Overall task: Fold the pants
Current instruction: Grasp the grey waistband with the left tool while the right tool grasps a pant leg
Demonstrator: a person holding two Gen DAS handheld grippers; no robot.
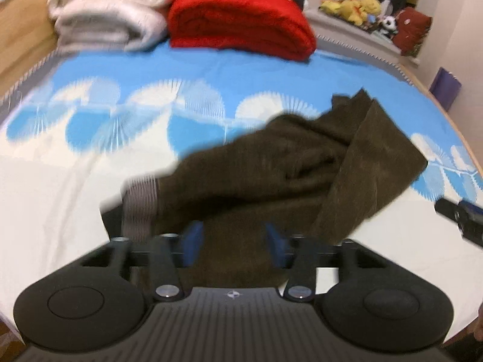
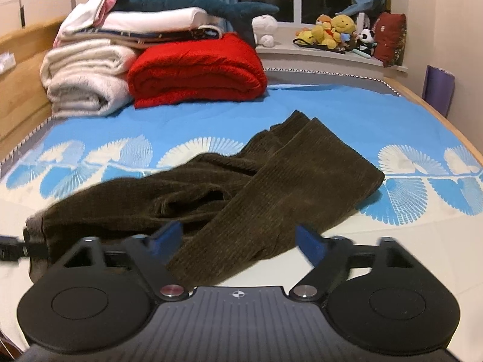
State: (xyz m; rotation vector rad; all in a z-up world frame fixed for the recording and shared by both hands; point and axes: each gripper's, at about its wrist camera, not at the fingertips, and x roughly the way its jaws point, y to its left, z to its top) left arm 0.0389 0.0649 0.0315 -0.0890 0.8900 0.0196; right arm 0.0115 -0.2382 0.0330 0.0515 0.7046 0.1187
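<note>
Far left on the bed [image 2: 317, 102]: folded white blankets [image 2: 81, 81], then a red blanket [image 2: 196, 69]. Mid-bed, crumpled dark brown corduroy pants [image 2: 271, 181], grey waistband [image 1: 140, 208] near left, one leg reaching far right. Left gripper [image 1: 235, 241] partly closed around bunched pants fabric; firm pinch impossible to tell through the blur. Right gripper [image 2: 238, 238] spread wide above the near edge of the pants, pads clear of the cloth. Far right, stuffed toys [image 2: 335, 31] on the windowsill.
</note>
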